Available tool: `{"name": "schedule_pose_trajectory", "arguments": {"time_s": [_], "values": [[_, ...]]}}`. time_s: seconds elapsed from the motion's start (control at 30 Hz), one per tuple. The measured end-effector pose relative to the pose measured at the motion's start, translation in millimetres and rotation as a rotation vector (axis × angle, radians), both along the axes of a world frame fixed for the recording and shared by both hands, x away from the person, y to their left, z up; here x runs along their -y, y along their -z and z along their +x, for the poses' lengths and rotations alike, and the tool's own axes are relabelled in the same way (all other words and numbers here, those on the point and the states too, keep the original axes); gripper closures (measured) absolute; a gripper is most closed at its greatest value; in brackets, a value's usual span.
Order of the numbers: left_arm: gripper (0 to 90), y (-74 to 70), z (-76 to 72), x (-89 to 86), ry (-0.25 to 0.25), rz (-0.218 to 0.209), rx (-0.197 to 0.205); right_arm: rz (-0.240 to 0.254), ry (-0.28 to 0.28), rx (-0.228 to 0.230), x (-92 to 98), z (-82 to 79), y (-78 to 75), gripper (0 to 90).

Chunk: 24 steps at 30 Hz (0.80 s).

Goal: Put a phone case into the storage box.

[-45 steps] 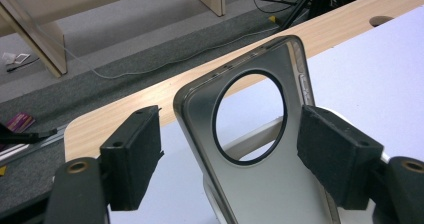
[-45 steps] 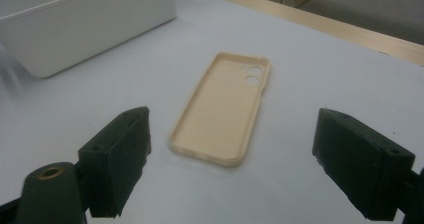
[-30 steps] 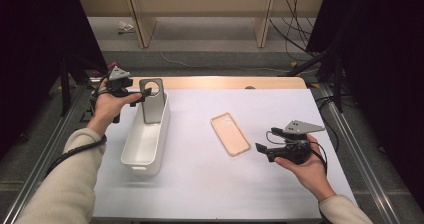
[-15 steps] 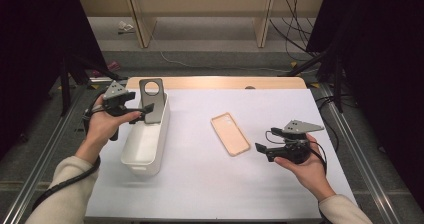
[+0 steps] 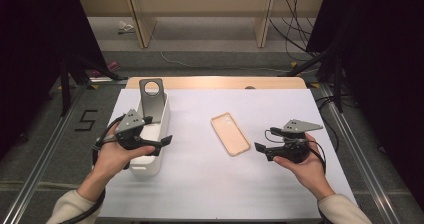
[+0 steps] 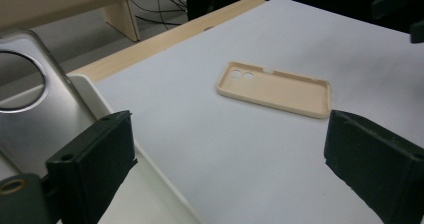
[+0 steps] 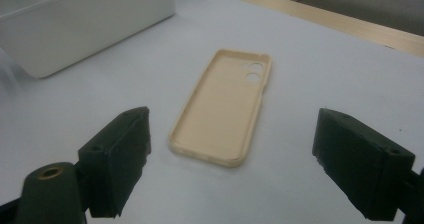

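High view, left half of the frame: left hand (image 5: pixel 112 156) entering from the lower left, forearm slanting up toward the middle, wrist turned so the left gripper (image 5: pixel 162 142) points right, level over the near end of the white bin (image 5: pixel 159 160). Jaws wide apart, nothing between them, having just been opening further. Grey phone case (image 5: pixel 151 100) propped upright against the far end of that bin, above the gripper in the frame and clear of it.

Right half of the frame: right hand (image 5: pixel 302 165) coming up from the lower right corner, palm cupped under the right gripper (image 5: pixel 261 150), grey three-cornered plate on top, jaws aimed left. Also spread wide, gripping nothing.

Beige phone case (image 5: pixel 230 133) flat on the white table sheet (image 5: pixel 200 194) at mid-frame, open side up, camera holes at the far end, between the two grippers; near the right fingertips, a little above and left of them, untouched; well apart from the left ones.

Left gripper view: beige phone case (image 6: pixel 275 88) upper centre, far beyond both black pads, grey case (image 6: pixel 35 119) at the left edge behind the left pad.

Right gripper view: beige phone case (image 7: pixel 225 105) centred just ahead of the gap between the pads, bare sheet all round it, bin wall (image 7: pixel 85 21) at upper left.
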State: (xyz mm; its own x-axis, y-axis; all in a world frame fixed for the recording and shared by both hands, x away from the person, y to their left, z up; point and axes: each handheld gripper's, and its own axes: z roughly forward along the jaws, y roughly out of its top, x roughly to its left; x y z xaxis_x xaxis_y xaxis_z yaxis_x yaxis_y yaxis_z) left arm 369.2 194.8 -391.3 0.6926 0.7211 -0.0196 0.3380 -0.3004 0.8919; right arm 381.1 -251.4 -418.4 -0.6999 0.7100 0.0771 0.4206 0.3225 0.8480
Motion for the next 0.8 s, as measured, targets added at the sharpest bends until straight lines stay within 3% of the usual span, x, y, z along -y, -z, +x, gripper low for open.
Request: {"name": "schedule_pose_trajectory", "arguments": {"time_s": [0.3,0.8], "values": [[7.7,9.5,-26.0,8.0,0.020,-0.010,0.025,0.008,-0.005,-0.001,-1.4,2.5,0.2,16.4],[8.5,15.4,-26.7,7.6,0.017,-0.009,0.008,0.008,-0.002,-0.009,-2.2,4.6,0.5,16.4]]}}
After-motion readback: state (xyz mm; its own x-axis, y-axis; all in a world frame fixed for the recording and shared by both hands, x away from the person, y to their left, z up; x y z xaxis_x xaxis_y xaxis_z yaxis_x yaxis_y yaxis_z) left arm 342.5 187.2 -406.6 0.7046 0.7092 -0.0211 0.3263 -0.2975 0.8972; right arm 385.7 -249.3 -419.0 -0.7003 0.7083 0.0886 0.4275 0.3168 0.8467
